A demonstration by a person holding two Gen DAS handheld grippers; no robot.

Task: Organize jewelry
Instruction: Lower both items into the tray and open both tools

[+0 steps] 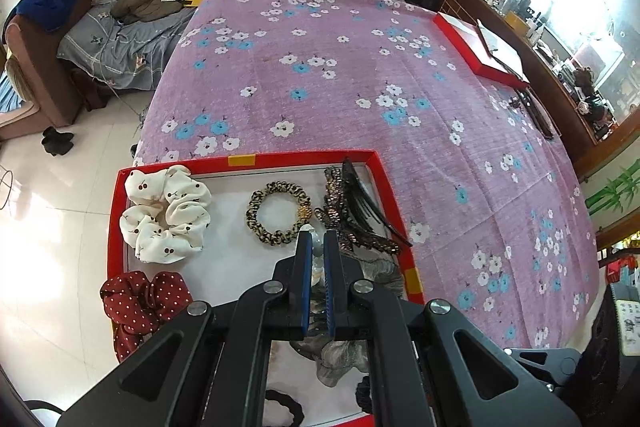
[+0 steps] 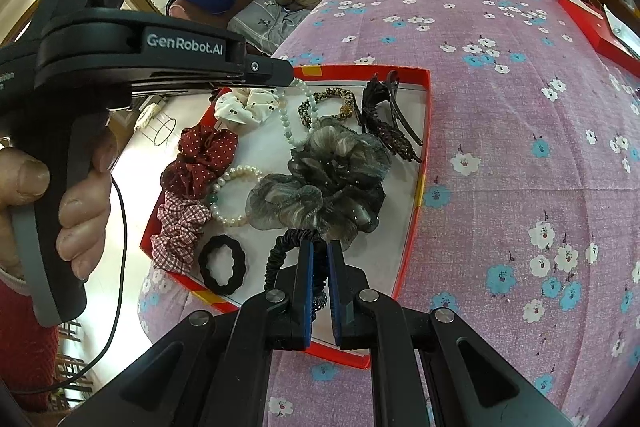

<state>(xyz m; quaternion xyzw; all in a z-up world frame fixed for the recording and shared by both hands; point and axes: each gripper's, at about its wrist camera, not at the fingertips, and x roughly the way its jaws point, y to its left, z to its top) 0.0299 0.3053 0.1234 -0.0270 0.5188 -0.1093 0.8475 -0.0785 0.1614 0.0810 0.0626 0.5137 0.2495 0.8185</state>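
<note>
Jewelry and hair pieces lie in a red tray [image 2: 425, 131] on a bed with a floral cover [image 2: 520, 155]. Left gripper [image 1: 318, 239] jaws are clamped on a pale bead strand [image 2: 294, 115] hanging over the tray. Right gripper [image 2: 320, 249] jaws pinch a ruffled black scrunchie [image 2: 280, 251] beside a grey gauze scrunchie [image 2: 320, 183].

Left hand-held gripper [image 1: 318, 241] and right hand-held gripper [image 2: 320, 251], both angled downward, jaws nearly closed.

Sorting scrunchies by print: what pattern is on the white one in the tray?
Small dark red cherries on the white scrunchie, clearest in the left wrist view.
</note>
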